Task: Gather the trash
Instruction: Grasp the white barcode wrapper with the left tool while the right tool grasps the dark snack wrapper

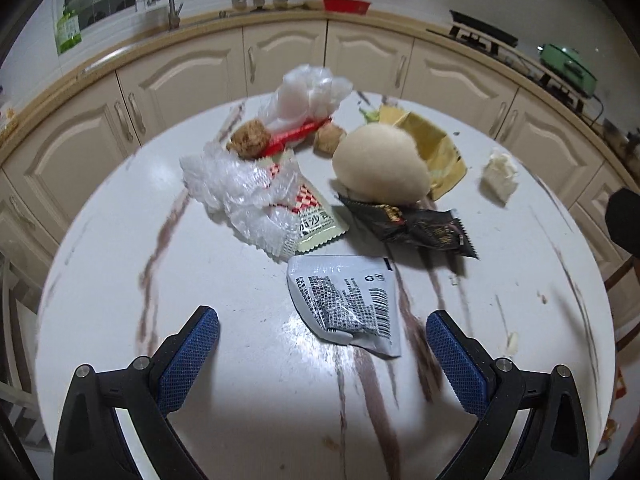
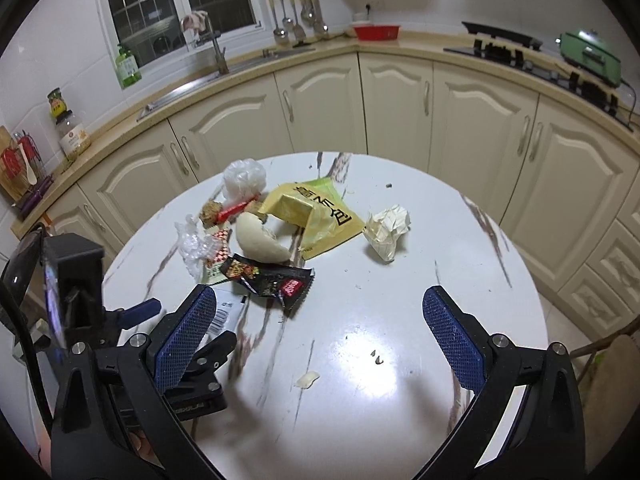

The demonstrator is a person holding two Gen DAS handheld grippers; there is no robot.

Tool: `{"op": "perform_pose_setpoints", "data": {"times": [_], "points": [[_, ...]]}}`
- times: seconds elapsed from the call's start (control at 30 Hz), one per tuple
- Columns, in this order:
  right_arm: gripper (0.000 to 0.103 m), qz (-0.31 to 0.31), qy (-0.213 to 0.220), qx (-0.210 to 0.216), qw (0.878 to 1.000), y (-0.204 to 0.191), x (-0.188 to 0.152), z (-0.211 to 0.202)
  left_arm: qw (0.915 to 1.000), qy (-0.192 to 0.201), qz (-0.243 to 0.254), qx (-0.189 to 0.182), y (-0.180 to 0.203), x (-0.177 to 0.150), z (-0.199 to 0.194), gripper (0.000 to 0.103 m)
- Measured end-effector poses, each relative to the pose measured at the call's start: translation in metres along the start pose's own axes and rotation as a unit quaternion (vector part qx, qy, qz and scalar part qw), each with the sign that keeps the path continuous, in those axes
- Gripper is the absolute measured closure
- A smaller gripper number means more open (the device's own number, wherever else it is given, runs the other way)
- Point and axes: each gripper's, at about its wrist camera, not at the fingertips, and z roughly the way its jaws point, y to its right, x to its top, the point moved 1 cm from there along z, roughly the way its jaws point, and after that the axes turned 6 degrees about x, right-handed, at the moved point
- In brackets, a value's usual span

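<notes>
The round marble-patterned desk carries a trash cluster at its far centre. The left claw and right claw hover spread wide, both empty. A yellow bag lies behind a black wrapper; a grey sachet lies just ahead of the left claw, a crumpled tissue apart.

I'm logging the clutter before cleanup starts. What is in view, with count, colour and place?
Grey wrapper: 1, grey-white with barcode, nearest the left gripper.
Black wrapper: 1, black, mid-table.
Checked sachet: 1, cream with red checks, under clear plastic.
Clear plastic: 2 bunches, left and far side.
Red wrapper: 1, red, far side.
Brown lumps: 2, beside the red wrapper.
Pale bun: 1, cream, centre.
Yellow bag: 1, behind the bun.
Crumpled tissue: 1, off-white, right.
Table: 1, white marble-look, round.
Left gripper: open.
Right gripper: open.
</notes>
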Motion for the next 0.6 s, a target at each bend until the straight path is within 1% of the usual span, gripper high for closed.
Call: {"op": "perform_pose_setpoints", "data": {"times": [0.03, 0.1, 0.17, 0.2, 0.27, 0.33, 0.37, 0.43, 0.53, 0.57, 0.6], "points": [[0.0, 0.002, -0.004, -0.001, 1.0, 0.002, 0.001, 0.005, 1.0, 0.005, 0.001, 0.007, -0.001, 0.008, 0.0, 0.006], [0.0, 0.004, -0.013, -0.003, 1.0, 0.005, 0.002, 0.015, 0.9999, 0.009, -0.007, 0.0, -0.005, 0.015, 0.003, 0.012], [0.0, 0.003, -0.025, -0.004, 1.0, 0.005, 0.002, 0.027, 0.9999, 0.015, -0.008, 0.0, -0.006, 0.021, 0.003, 0.026], [0.0, 0.0, -0.033, -0.002, 0.999, 0.004, 0.002, 0.034, 0.9998, 0.019, -0.006, 0.0, -0.012, 0.023, 0.01, 0.03], [0.0, -0.008, -0.045, 0.003, 0.999, 0.0, 0.001, 0.045, 0.9996, 0.027, -0.005, -0.004, -0.016, 0.023, 0.008, 0.045], [0.0, -0.019, -0.059, 0.005, 0.998, -0.006, 0.001, 0.057, 0.9994, 0.033, -0.006, -0.011, -0.024, 0.025, 0.015, 0.052], [0.0, -0.025, -0.064, 0.006, 0.998, -0.01, 0.001, 0.064, 0.9992, 0.033, -0.007, -0.019, -0.032, 0.033, 0.026, 0.053], [0.0, -0.031, -0.073, 0.012, 0.997, -0.017, 0.001, 0.075, 0.9989, 0.035, -0.011, -0.029, -0.045, 0.034, 0.03, 0.056], [0.0, -0.041, -0.084, 0.015, 0.995, -0.027, 0.0, 0.09, 0.9981, 0.036, -0.027, -0.042, -0.06, 0.03, 0.026, 0.061], [0.002, -0.047, -0.089, 0.013, 0.995, -0.031, -0.001, 0.096, 0.9977, 0.036, -0.034, -0.046, -0.065, 0.029, 0.025, 0.063], [0.006, -0.052, -0.094, 0.011, 0.994, -0.034, -0.002, 0.102, 0.9974, 0.036, -0.039, -0.049, -0.07, 0.026, 0.022, 0.063]]}}
